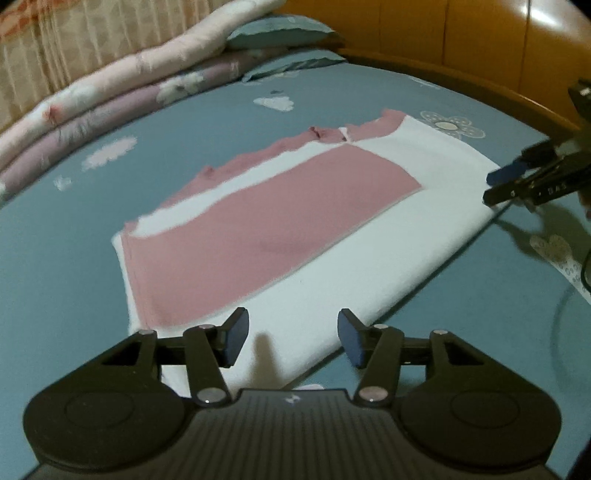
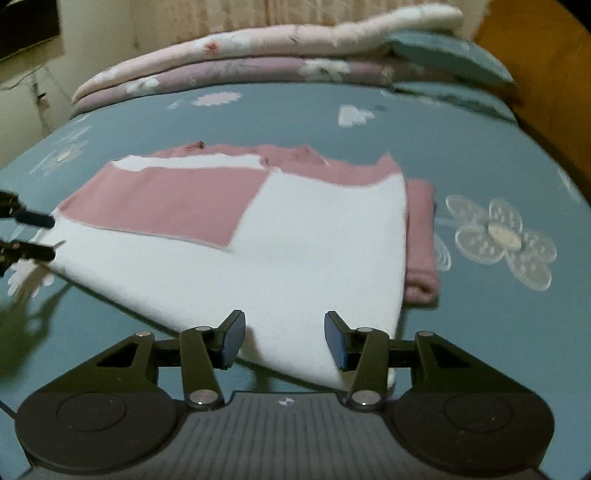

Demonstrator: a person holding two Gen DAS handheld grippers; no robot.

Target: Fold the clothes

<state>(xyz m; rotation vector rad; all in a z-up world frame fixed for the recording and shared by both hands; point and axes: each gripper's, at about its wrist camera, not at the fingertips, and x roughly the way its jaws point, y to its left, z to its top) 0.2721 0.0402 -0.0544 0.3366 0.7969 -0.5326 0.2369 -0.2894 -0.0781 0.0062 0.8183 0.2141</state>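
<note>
pink-and-white garment (image 1: 280, 229), partly folded flat on the bed (image 1: 74, 258); left gripper (image 1: 293, 338) and right gripper (image 2: 284, 339), both released and empty, poised at garment's near edge, likely for the next fold.

left gripper (image 1: 293, 338): black linkages; blue pads; silver pivot screws; ribbed grey housing

A bed (image 1: 155, 110) fills both views, covered by a grey-blue sheet (image 2: 461, 147) printed with pale flowers and small white clouds. Along its far side lie two folded quilts (image 2: 258, 55), a pale pink one on top of a mauve one, both with flower prints. Beside them rest two grey-blue pillows (image 1: 280, 35), one on the other. A glossy orange-brown wooden headboard (image 1: 480, 40) curves round the bed's end and catches a bright reflection. Behind the quilts hangs a beige pleated curtain (image 1: 66, 44). A cream wall (image 2: 96, 29) shows at one corner.
</note>
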